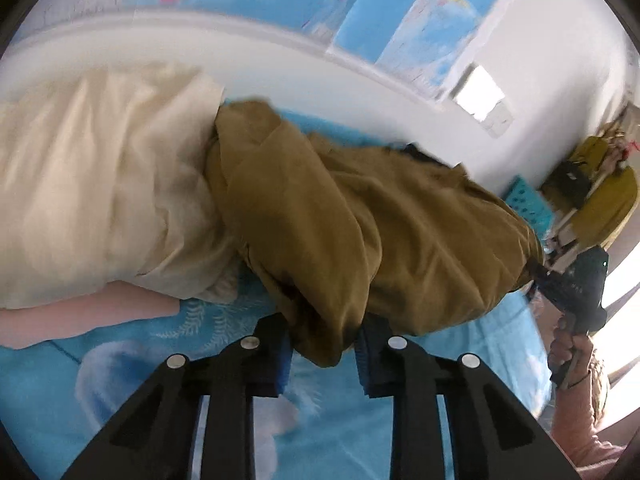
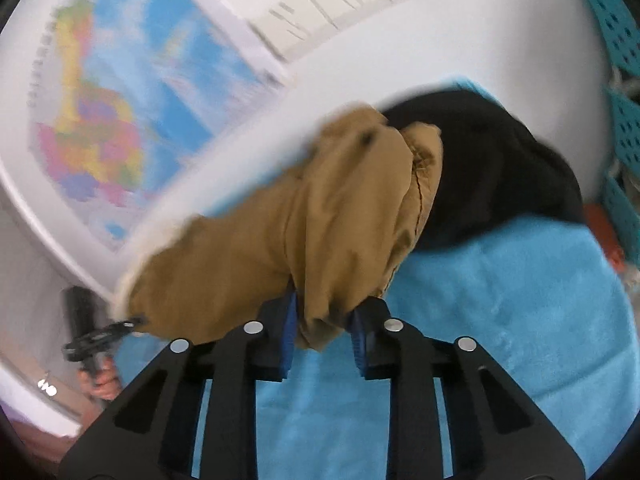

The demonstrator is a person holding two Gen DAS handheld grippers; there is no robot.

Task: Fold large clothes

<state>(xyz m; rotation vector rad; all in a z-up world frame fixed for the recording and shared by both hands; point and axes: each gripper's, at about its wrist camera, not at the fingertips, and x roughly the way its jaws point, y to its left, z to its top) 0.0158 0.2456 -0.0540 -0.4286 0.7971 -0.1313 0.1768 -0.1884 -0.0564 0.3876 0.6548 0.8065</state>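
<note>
A large mustard-brown garment [image 1: 360,232] hangs bunched between my two grippers, lifted over a blue bed cover [image 1: 120,380]. In the left wrist view my left gripper [image 1: 325,332] is shut on one bunched end, with cloth filling the space between its blue pads. The right gripper [image 1: 576,288] shows at the far right edge of that view, holding the other end. In the right wrist view my right gripper [image 2: 325,320] is shut on a fold of the same brown garment [image 2: 320,220]. The left gripper [image 2: 96,332] shows small at the lower left there, in a hand.
A cream pillow or duvet [image 1: 100,200] and a pink cloth [image 1: 80,316] lie on the bed to the left. A black garment [image 2: 492,176] lies behind the brown one. Teal perforated baskets [image 2: 624,120] stand at the right. Maps [image 2: 120,120] hang on the white wall.
</note>
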